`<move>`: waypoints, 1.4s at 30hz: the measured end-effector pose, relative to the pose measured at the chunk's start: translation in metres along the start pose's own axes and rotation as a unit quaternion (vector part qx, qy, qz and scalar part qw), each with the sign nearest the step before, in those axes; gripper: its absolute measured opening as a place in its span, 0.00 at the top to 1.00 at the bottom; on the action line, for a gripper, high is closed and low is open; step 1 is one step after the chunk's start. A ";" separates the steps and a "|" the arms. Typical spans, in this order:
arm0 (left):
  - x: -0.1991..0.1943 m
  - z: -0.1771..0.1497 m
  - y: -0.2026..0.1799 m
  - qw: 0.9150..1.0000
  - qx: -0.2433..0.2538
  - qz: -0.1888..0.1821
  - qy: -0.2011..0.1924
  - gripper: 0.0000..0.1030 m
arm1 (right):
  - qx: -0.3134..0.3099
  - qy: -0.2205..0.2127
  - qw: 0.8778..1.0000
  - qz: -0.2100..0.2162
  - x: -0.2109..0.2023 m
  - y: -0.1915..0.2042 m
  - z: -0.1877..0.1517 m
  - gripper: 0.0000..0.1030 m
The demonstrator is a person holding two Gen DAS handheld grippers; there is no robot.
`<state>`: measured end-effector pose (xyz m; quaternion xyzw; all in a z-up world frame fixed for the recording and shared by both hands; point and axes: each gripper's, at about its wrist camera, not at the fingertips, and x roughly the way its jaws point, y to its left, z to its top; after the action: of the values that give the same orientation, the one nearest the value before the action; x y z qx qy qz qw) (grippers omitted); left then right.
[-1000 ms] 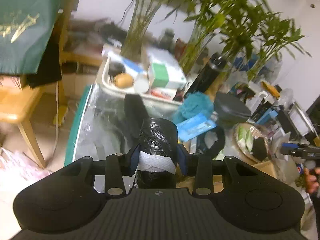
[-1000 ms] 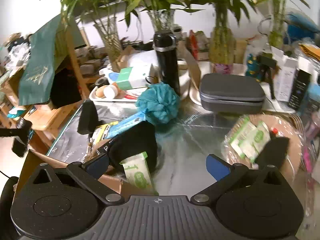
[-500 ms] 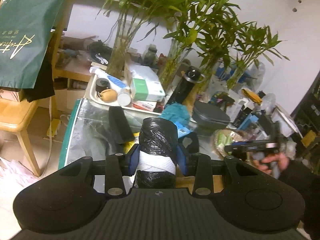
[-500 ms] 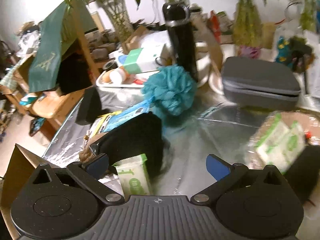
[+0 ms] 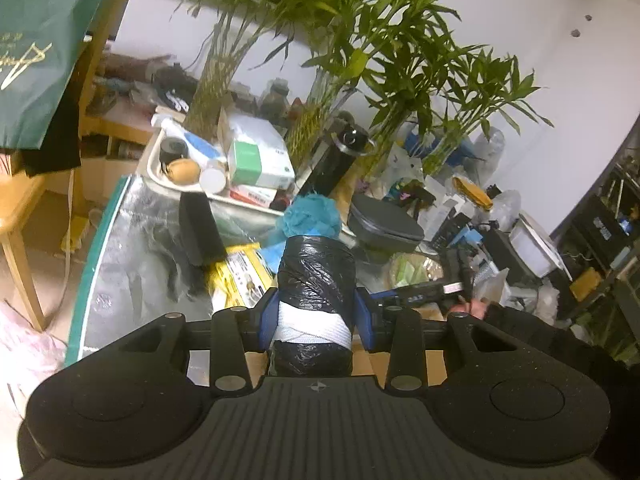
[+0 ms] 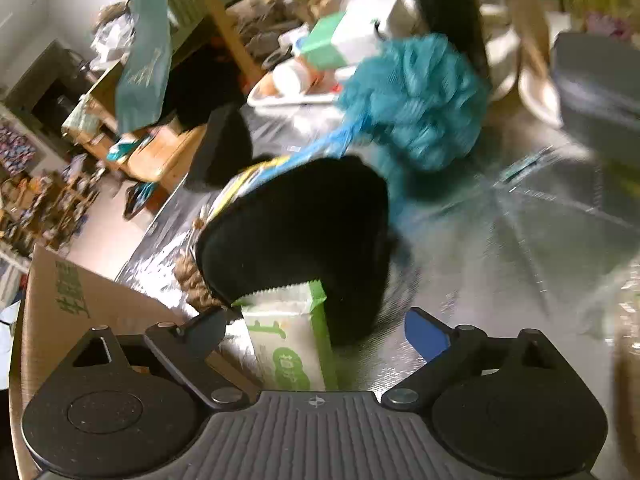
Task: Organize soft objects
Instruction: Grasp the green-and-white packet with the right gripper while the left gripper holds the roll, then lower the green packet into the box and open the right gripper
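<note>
My left gripper (image 5: 316, 314) is shut on a roll of black plastic bags (image 5: 316, 268) with a white band, held above the table's near edge. My right gripper (image 6: 318, 332) hangs low over the foil-covered table (image 6: 500, 240), its jaws wide and closing. A green-and-white tissue pack (image 6: 286, 344) stands between its fingers, apart from the pads. Just beyond it lies a black curved soft cushion (image 6: 304, 220). A teal bath pouf (image 6: 416, 100) sits behind that and also shows in the left wrist view as the pouf (image 5: 314, 216).
A cardboard box (image 6: 80, 312) stands at the near left table edge. Behind are a white tray (image 5: 158, 156) of boxes and jars, a black bottle (image 5: 336, 160), a grey zip case (image 5: 384, 228) and bamboo in vases. A wooden chair (image 5: 16, 216) stands left.
My right gripper has dropped and tipped down toward the black cushion and tissue pack, which now fill its view. The left gripper has drifted back with the roll still held.
</note>
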<state>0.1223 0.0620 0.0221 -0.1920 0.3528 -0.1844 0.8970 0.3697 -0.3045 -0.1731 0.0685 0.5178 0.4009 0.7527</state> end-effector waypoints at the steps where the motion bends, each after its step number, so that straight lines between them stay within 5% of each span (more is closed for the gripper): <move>1: 0.002 -0.001 0.000 1.000 -0.003 0.000 0.003 0.63 | 0.001 0.008 1.000 0.007 0.005 -0.001 0.000 0.08; 5: 0.005 -0.005 0.000 1.000 -0.008 -0.003 0.011 0.62 | 0.003 0.046 0.998 0.038 0.029 -0.007 -0.005 0.17; 11: 0.010 -0.008 -0.002 1.000 -0.006 -0.002 0.022 0.62 | -0.015 0.065 0.996 0.059 0.040 -0.002 -0.011 0.53; 16: 0.013 -0.009 -0.005 1.000 -0.003 -0.002 0.025 0.62 | -0.052 0.057 0.997 0.027 0.031 0.013 -0.012 0.57; 21: 0.012 -0.009 -0.009 1.000 0.005 0.000 0.025 0.62 | -0.058 0.032 0.998 -0.012 0.009 0.016 -0.009 0.72; 28: 0.010 -0.010 -0.016 1.000 0.016 0.005 0.024 0.62 | -0.073 -0.019 0.994 -0.084 -0.029 0.031 -0.011 0.76; 35: 0.006 -0.009 -0.022 1.000 0.025 0.009 0.015 0.62 | -0.096 -0.116 0.971 -0.188 -0.089 0.069 -0.011 0.77; 42: 0.004 -0.006 -0.029 1.000 0.020 0.010 0.011 0.62 | -0.090 -0.184 0.956 -0.210 -0.154 0.122 -0.017 0.76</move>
<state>0.1146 0.0337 0.0296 -0.1685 0.3604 -0.1844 0.8988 0.2687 -0.3321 -0.0053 -0.0371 0.3346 0.2596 0.9051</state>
